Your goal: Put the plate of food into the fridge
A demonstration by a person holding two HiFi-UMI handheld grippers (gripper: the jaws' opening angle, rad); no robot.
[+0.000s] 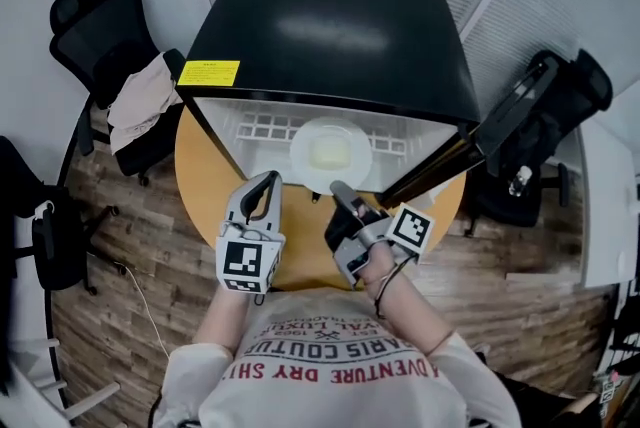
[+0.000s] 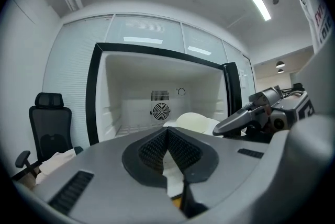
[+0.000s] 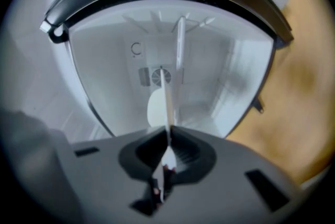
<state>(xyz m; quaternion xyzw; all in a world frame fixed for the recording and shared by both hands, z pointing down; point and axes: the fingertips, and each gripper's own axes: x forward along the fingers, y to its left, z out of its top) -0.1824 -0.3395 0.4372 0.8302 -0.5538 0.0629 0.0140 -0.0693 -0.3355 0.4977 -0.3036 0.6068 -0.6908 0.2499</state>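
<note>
A white plate (image 1: 330, 154) with pale food on it lies at the mouth of the open black fridge (image 1: 330, 26), over its white floor. My right gripper (image 1: 338, 188) is shut on the plate's near rim. In the right gripper view the plate (image 3: 166, 97) shows edge-on as a thin white line clamped between the jaws (image 3: 168, 131). My left gripper (image 1: 268, 178) hovers to the left of the plate, shut on nothing, its pads meeting (image 2: 167, 131). From the left gripper view the plate (image 2: 196, 122) and the right gripper (image 2: 246, 115) sit at the right.
The fridge stands on a round wooden table (image 1: 205, 181), its door (image 1: 470, 151) swung open to the right. A wire shelf (image 1: 265, 128) and a rear fan (image 2: 160, 111) show inside. Black office chairs (image 1: 95, 26) (image 1: 560, 106) flank the table; cloth (image 1: 140, 96) lies on the left one.
</note>
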